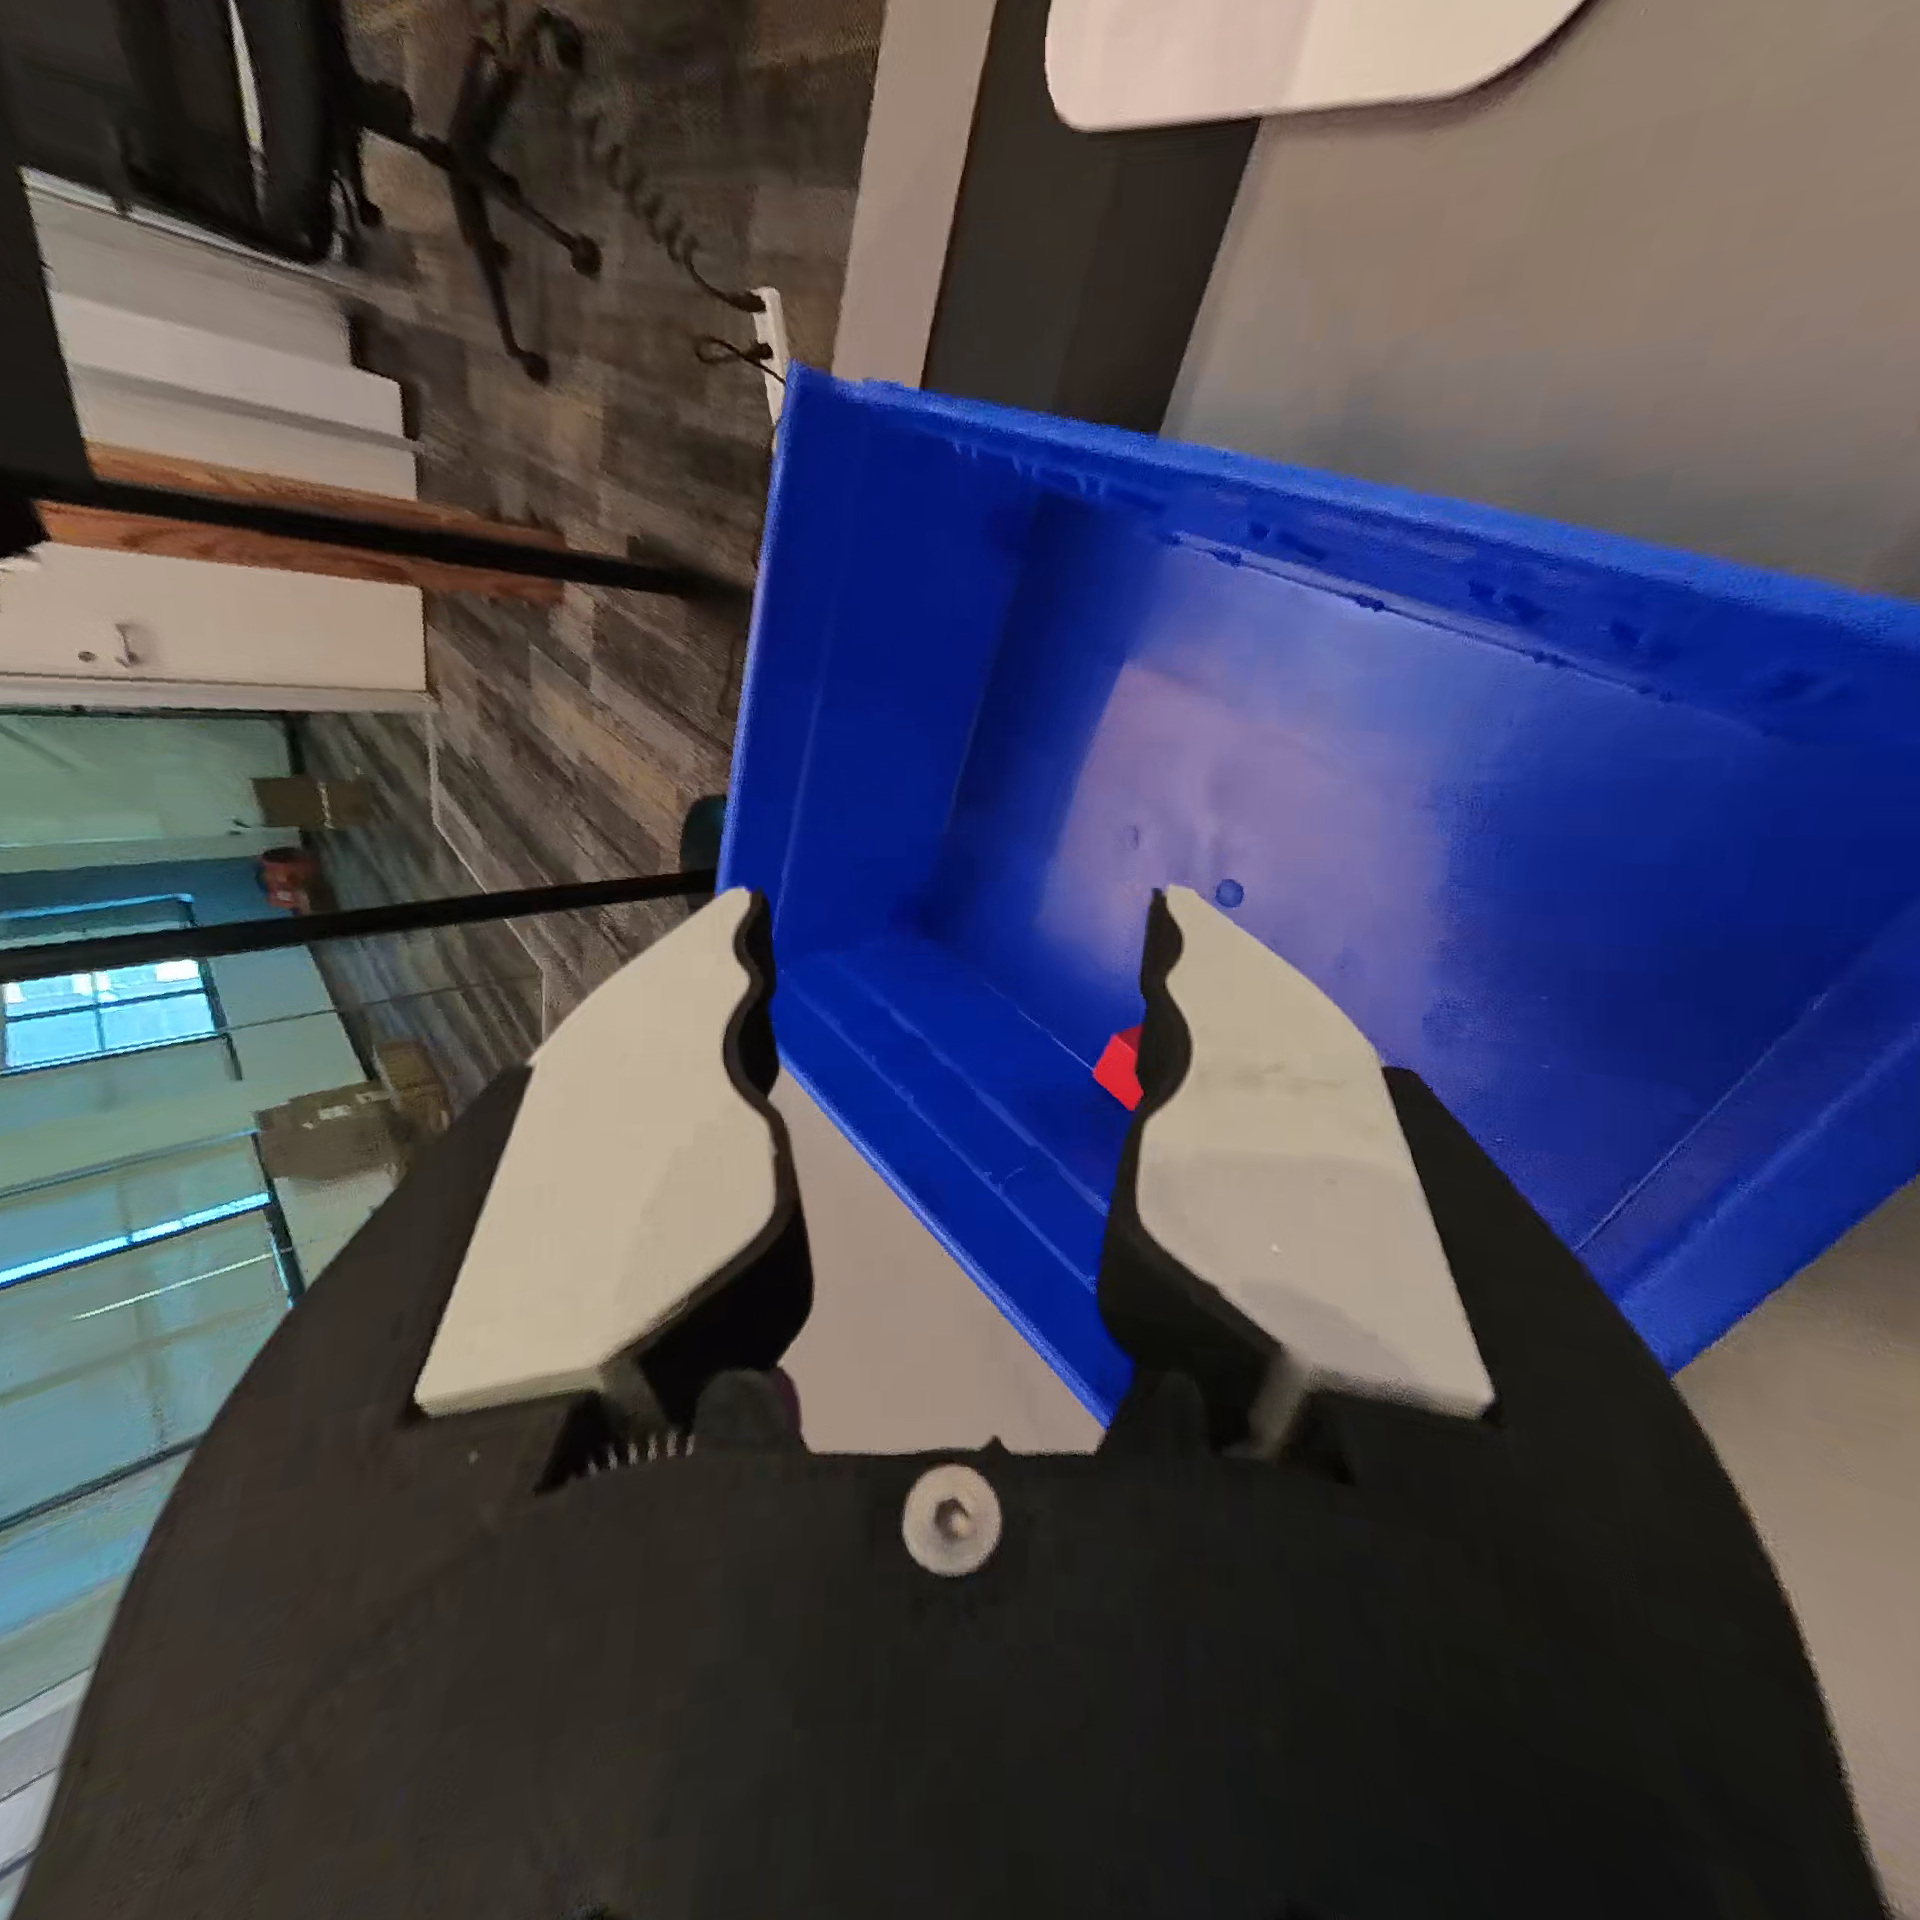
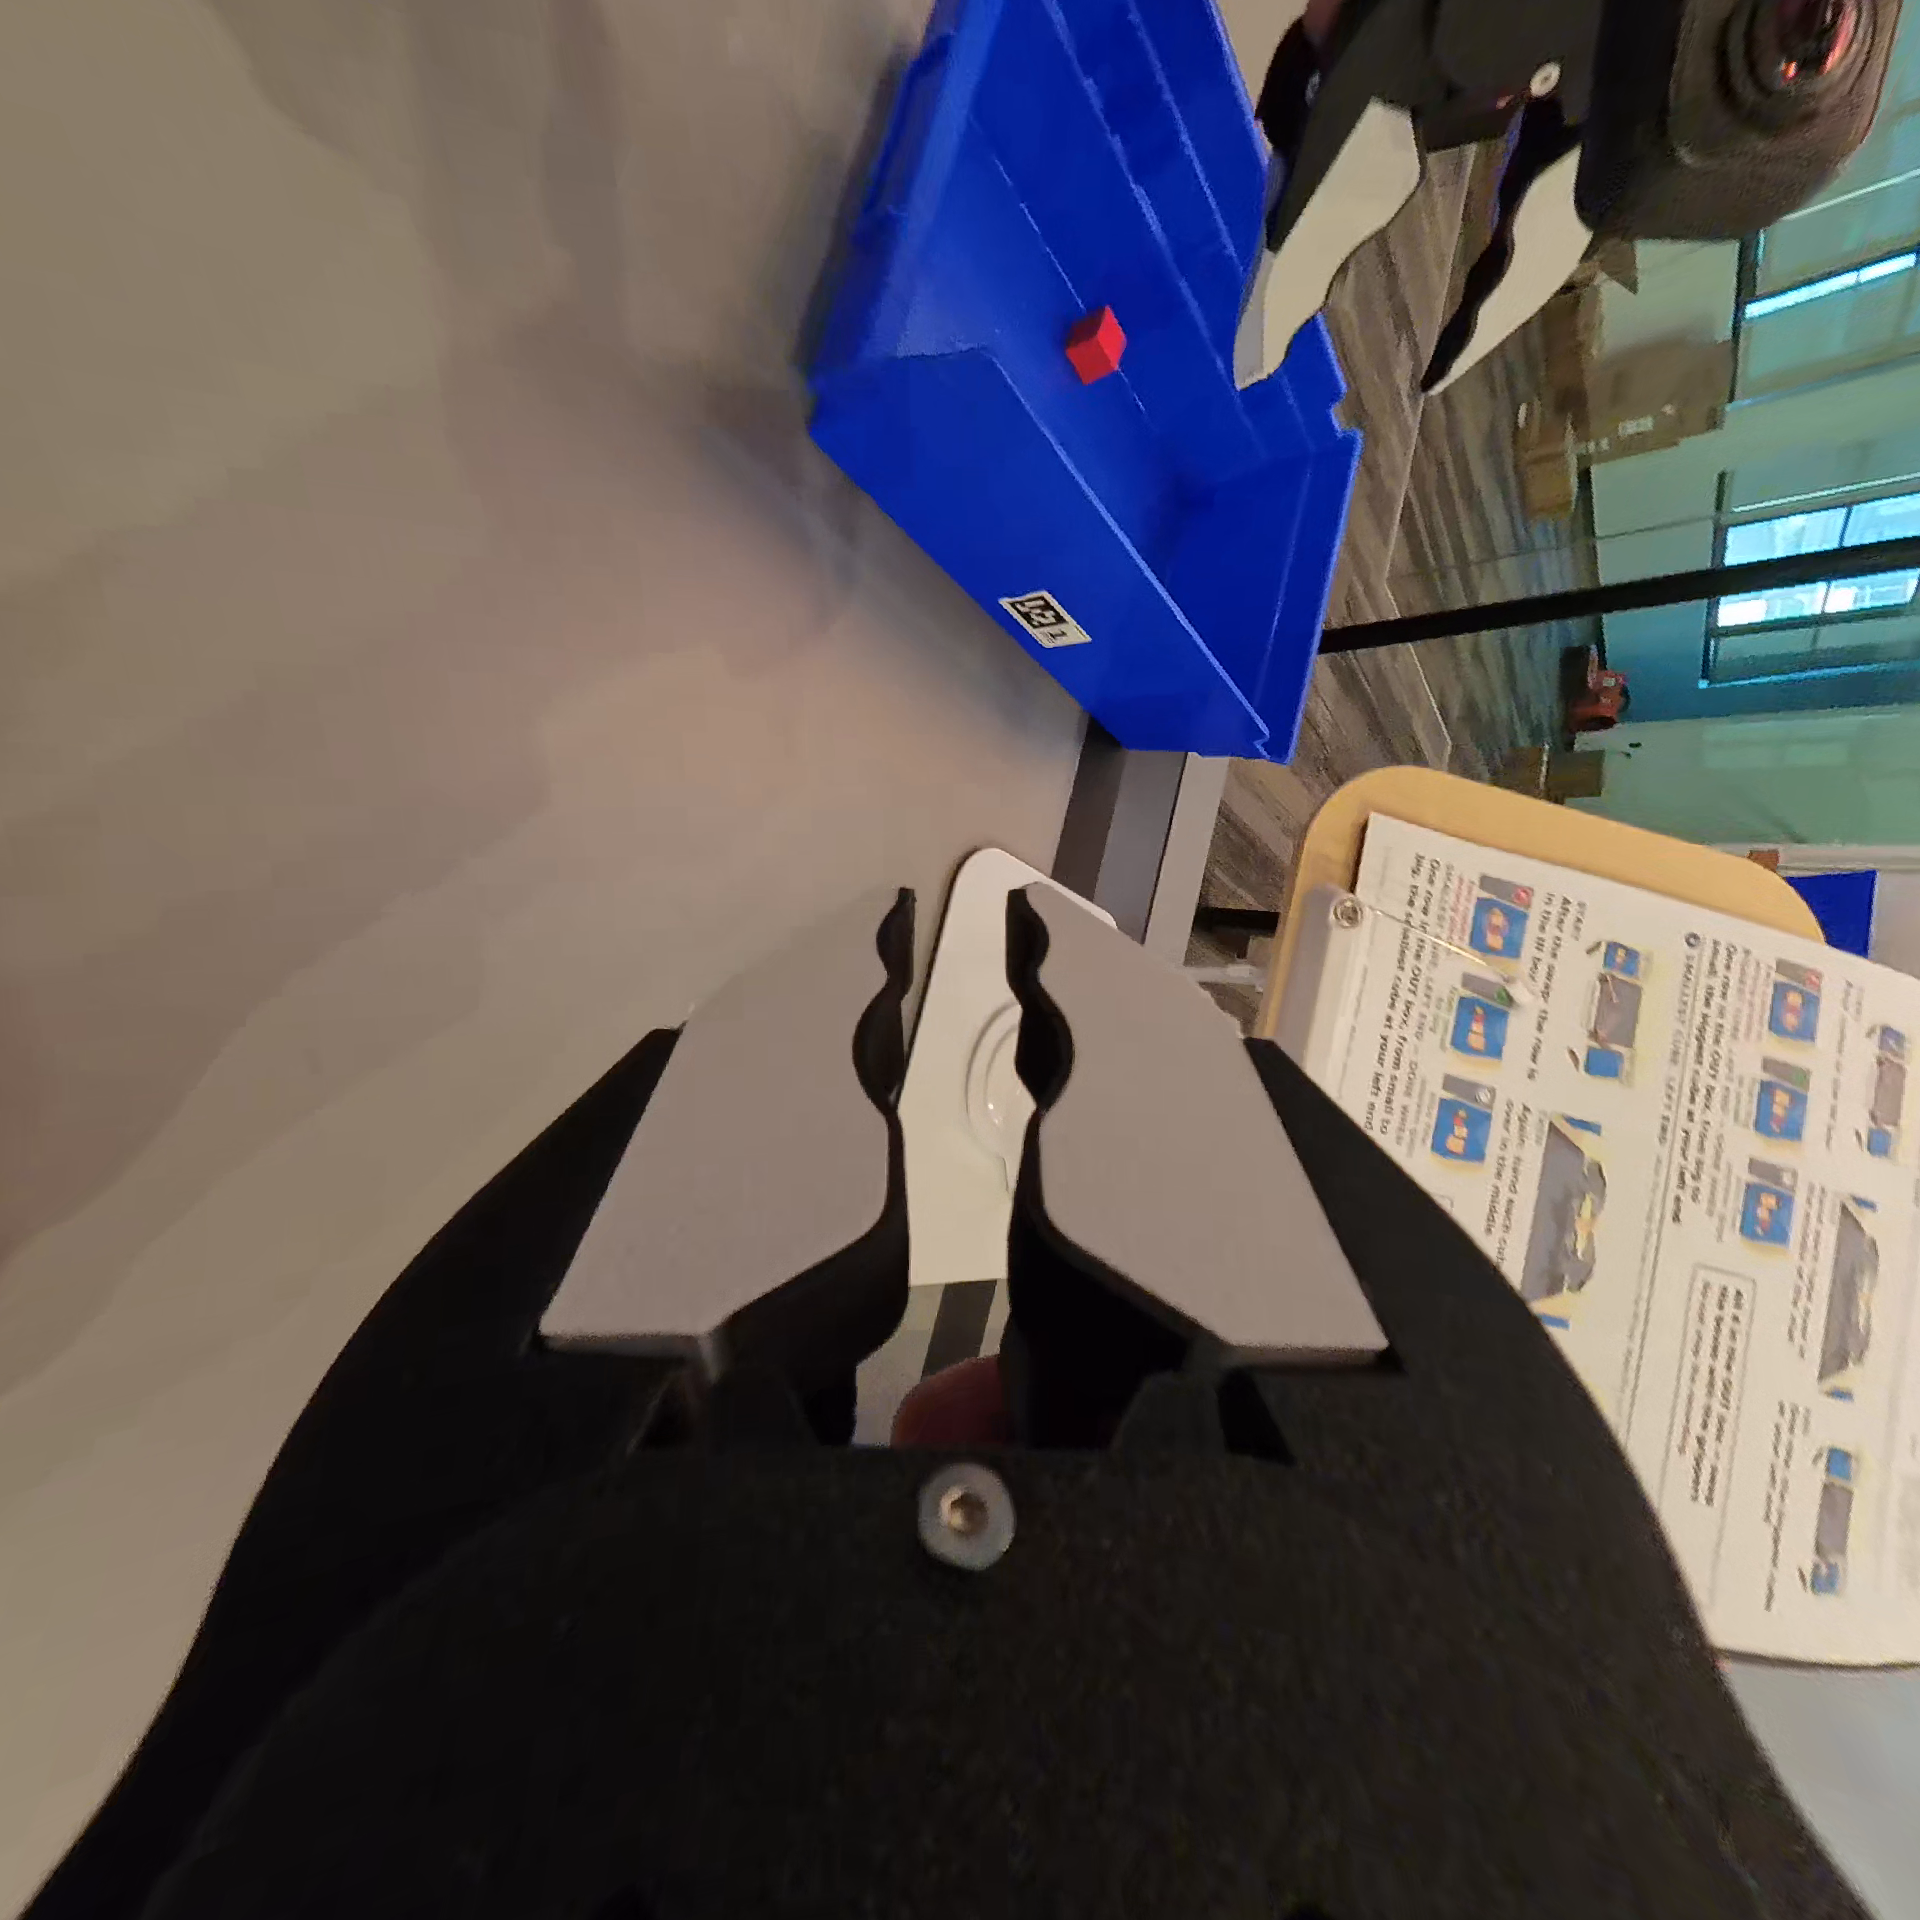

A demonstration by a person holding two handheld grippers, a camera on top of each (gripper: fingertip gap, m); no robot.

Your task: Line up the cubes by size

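Note:
A blue bin [image 1: 1403, 831] stands on the grey table, and it also shows in the right wrist view [image 2: 1039, 499]. A small red cube [image 1: 1117, 1065] lies on the bin's floor; the right wrist view shows it [image 2: 1094, 343] lying free. My left gripper [image 1: 956, 904] is wide open above the bin's near wall, with the cube partly hidden behind its right finger [image 1: 1247, 1091] and not gripped. In the right wrist view the left gripper [image 2: 1351, 369] hovers at the bin's rim. My right gripper [image 2: 964, 902] is a little open and empty, away from the bin.
A white plate with a round disc [image 2: 971, 1049] lies on the grey table [image 2: 416, 623] under my right fingers, near the table's edge. A printed sheet on a wooden board [image 2: 1558, 1195] stands beyond the edge. An office chair [image 1: 499, 208] stands on the floor. The left gripper's tips are roughly 30 centimetres from the right gripper's.

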